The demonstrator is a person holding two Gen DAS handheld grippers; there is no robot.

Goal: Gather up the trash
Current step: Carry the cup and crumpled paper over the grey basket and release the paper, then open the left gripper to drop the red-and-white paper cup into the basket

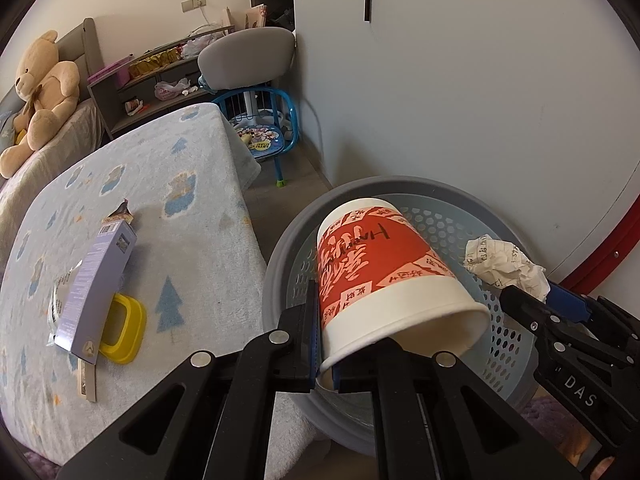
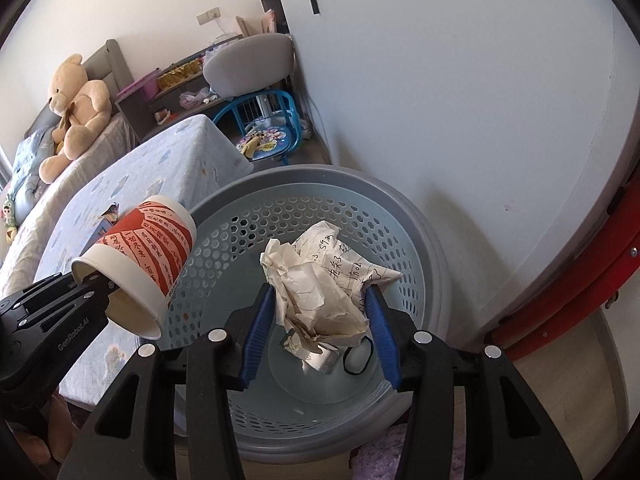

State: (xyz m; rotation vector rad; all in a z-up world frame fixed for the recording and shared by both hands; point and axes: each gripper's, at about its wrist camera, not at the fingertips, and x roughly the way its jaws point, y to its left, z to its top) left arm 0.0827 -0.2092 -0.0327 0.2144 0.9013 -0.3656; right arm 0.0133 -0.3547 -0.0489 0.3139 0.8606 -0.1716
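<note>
My left gripper (image 1: 325, 344) is shut on the rim of a red and white paper cup (image 1: 384, 276), which lies tilted over the grey perforated trash basket (image 1: 280, 264). The same cup (image 2: 140, 264) shows at the left of the right wrist view, held by the left gripper (image 2: 100, 286) at the basket's left rim. My right gripper (image 2: 320, 304) is shut on a crumpled ball of written paper (image 2: 320, 276), held above the basket's (image 2: 420, 216) opening. That paper ball (image 1: 508, 266) and right gripper (image 1: 544, 300) appear at the right in the left wrist view.
A purple box (image 1: 96, 280), a yellow lid (image 1: 122, 328) and a wrapper lie on the blanket-covered table (image 1: 180, 208). Small scraps (image 2: 316, 354) and a black hair band (image 2: 358, 358) lie in the basket bottom. A white wall (image 1: 480, 100) stands behind, a blue child's chair (image 1: 268, 128) beyond.
</note>
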